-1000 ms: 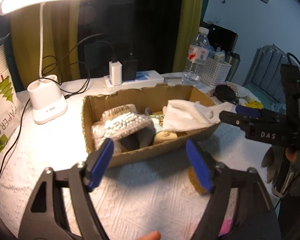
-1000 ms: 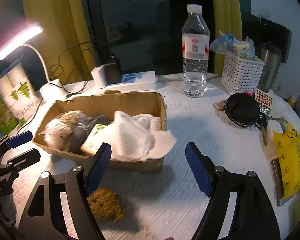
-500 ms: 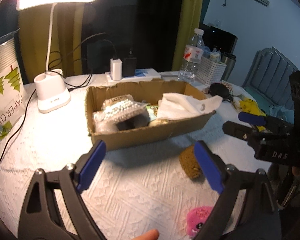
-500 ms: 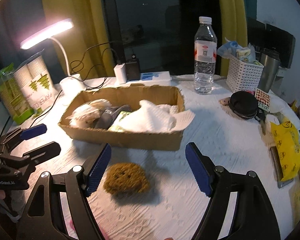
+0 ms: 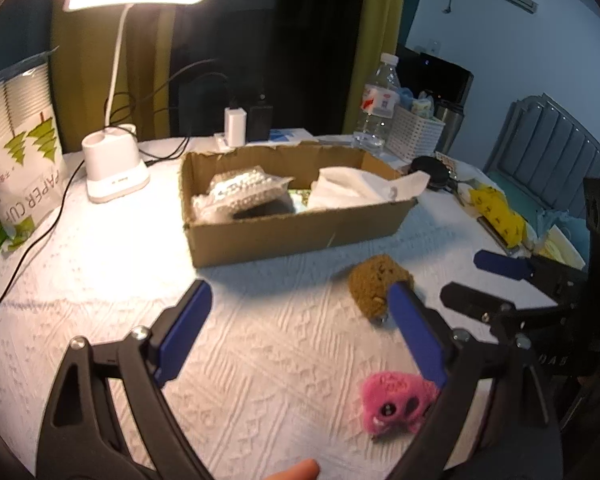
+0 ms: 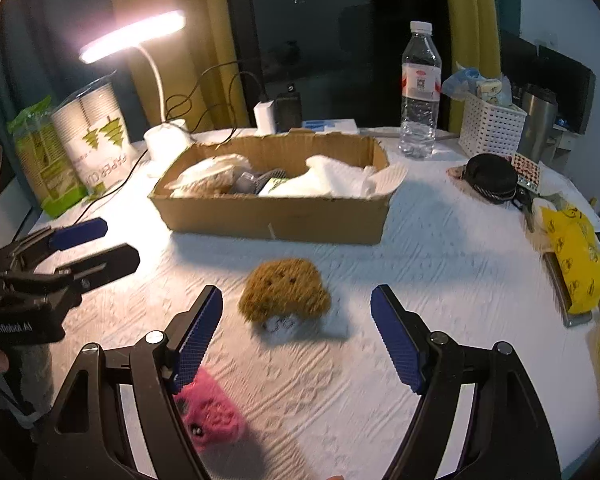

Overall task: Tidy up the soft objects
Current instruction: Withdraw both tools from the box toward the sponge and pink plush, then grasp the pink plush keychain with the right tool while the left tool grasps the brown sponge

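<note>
A cardboard box (image 5: 300, 232) (image 6: 276, 220) on the white tablecloth holds a white cloth (image 5: 360, 188) (image 6: 332, 180), a bubble-wrapped bundle (image 5: 236, 192) and other soft things. A brown plush toy (image 5: 376, 284) (image 6: 284, 288) lies in front of the box. A pink plush toy (image 5: 396, 400) (image 6: 208, 412) lies nearer the table's front edge. My left gripper (image 5: 300, 300) is open over bare cloth, its right finger overlapping the brown toy. My right gripper (image 6: 296, 300) is open, with the brown toy just beyond its fingertips. Neither holds anything.
A lit desk lamp (image 5: 116, 164) (image 6: 164, 140) and a paper cup pack (image 5: 20, 148) (image 6: 92, 140) stand at the left. A water bottle (image 6: 420, 92), a white basket (image 6: 492, 128), a black pouch (image 6: 488, 178) and a yellow bag (image 6: 576, 264) crowd the right.
Both grippers have drawn back from the box toward the table's front. The brown toy came fully into view, and the pink toy has appeared near the fingers.
</note>
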